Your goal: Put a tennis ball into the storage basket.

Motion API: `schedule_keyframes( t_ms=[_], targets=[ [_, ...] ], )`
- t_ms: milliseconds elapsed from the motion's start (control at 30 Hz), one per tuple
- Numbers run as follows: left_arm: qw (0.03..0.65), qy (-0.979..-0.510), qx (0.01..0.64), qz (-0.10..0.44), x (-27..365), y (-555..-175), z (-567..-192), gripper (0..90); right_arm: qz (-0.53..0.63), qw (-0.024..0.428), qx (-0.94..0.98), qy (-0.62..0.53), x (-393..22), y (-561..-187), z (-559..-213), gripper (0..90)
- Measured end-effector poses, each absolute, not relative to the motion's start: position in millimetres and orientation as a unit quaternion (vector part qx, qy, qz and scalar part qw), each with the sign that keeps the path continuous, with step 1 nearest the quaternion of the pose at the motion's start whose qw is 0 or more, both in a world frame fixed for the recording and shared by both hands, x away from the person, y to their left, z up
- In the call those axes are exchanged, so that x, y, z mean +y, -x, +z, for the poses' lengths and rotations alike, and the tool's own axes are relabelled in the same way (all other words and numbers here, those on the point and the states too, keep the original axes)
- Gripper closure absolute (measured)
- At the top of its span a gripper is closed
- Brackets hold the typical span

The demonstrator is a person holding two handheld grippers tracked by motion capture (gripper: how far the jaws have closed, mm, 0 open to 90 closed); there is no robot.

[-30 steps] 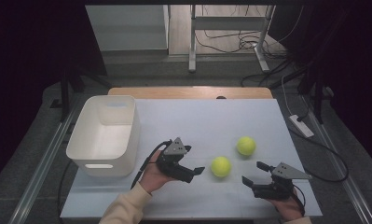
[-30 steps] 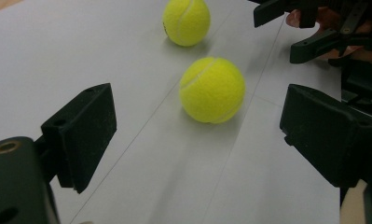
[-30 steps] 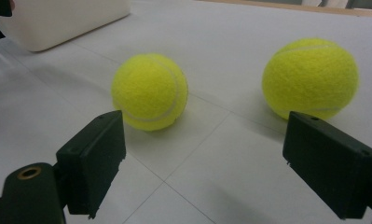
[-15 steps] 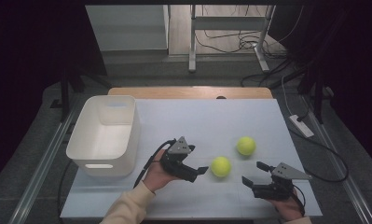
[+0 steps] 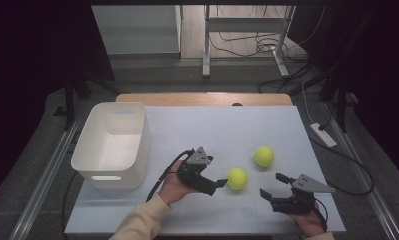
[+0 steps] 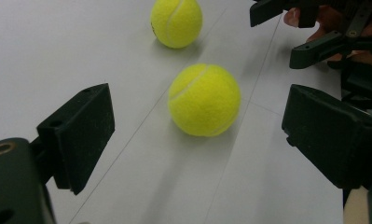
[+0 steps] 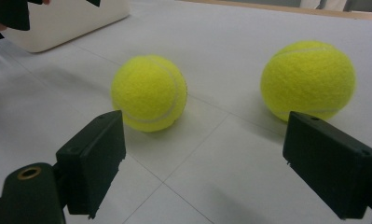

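Two yellow tennis balls lie on the white table. My left gripper points right at the nearer ball. Its jaws have just been opening and stand open, with nothing between the pads. In the left gripper view that ball sits just ahead of the tips, untouched. The farther ball lies beyond it. My right gripper rests near the front right edge, open. From the right gripper view both balls show, one at the left and one at the right.
A white plastic bin stands on the left of the table, with nothing visible inside it. Bare table surface stretches behind the balls. A wooden strip runs along the far edge. Cables lie on the floor beyond.
My left gripper has edged to the right, closer to the nearer ball, and its jaws stand a little wider. The balls and the right gripper have not moved.
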State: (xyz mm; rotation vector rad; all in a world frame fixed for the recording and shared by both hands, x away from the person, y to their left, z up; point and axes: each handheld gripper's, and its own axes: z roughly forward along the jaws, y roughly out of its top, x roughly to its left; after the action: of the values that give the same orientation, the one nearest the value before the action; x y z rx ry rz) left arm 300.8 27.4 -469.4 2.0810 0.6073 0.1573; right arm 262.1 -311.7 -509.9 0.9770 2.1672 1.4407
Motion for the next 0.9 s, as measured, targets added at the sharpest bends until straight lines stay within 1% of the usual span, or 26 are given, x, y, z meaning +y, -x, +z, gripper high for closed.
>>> schedule_keyframes(
  t_ms=[567,900],
  targets=[
    [0.456,-0.856,0.237,0.065,6,-309,-470,11.1,0.506,0.184,0.769,-0.345,-312,-262,-511,13.1],
    [0.451,-0.859,0.236,0.056,-3,-316,-471,11.1,0.505,0.187,0.767,-0.349,-314,-263,-511,13.1]
  ],
)
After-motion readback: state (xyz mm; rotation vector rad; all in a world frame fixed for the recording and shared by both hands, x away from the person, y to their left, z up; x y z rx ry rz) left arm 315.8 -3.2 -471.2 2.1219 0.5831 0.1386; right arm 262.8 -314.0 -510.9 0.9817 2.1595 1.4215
